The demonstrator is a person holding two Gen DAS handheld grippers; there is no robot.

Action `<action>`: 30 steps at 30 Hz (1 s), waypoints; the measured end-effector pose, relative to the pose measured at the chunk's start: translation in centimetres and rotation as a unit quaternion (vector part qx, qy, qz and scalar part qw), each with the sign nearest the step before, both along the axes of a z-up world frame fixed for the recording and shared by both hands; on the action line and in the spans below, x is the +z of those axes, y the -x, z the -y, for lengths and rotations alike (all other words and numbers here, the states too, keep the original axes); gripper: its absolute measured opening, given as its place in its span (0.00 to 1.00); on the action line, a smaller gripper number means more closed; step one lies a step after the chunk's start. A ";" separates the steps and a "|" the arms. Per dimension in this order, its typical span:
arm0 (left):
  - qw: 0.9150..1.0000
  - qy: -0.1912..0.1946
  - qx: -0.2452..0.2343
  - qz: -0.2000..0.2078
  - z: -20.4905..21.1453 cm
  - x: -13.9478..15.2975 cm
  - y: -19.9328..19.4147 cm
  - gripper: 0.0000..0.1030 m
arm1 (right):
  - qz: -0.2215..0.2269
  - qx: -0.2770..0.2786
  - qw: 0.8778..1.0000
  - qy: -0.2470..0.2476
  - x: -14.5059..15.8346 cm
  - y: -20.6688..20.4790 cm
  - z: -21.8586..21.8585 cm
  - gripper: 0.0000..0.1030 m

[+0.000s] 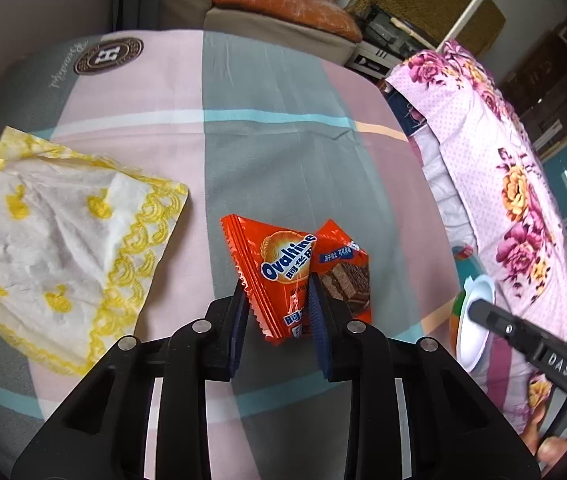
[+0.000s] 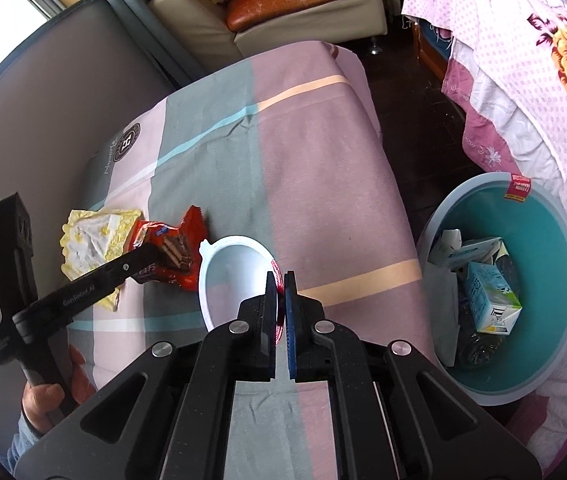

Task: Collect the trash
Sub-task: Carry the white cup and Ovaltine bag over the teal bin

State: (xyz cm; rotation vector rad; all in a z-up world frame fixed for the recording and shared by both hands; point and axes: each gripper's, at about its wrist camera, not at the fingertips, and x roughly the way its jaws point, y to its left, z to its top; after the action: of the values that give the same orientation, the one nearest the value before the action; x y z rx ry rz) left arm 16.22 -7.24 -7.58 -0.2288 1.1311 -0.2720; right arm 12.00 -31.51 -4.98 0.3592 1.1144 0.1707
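The left gripper (image 1: 275, 296) straddles the lower edge of a crinkled orange Ovaltine wafer wrapper (image 1: 283, 268), jaws apart on either side of it and not yet pinching it. A white tissue with yellow scalloped edging (image 1: 59, 248) lies at nine o'clock from the wrapper, on the pink-and-grey striped cloth (image 1: 267, 120). The right gripper (image 2: 280, 288) is clamped on the rim of a white plastic cup (image 2: 235, 272) (red band showing between the pads). At three o'clock, a teal round bin (image 2: 539, 240) holds a milk carton (image 2: 491, 300).
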 end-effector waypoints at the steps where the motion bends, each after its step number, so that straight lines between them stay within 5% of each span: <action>1: 1.000 -0.004 -0.002 0.004 0.0 0.2 0.4 0.27 | 0.001 0.000 1.000 0.000 0.0 0.1 0.0 0.04; 17: 0.997 -0.023 -0.056 0.041 3.8 3.9 4.8 0.27 | 0.033 -0.031 0.999 -0.015 1.6 2.6 3.0 0.04; 30: 0.988 -0.039 -0.137 0.053 12.7 5.9 6.6 0.27 | 0.068 -0.114 0.990 -0.039 3.0 7.0 11.0 0.04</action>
State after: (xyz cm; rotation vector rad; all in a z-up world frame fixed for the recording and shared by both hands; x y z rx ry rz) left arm 9.58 -19.97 -1.69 0.0130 1.0638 -0.4768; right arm 4.95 -42.56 -2.00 0.5334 0.9267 0.0352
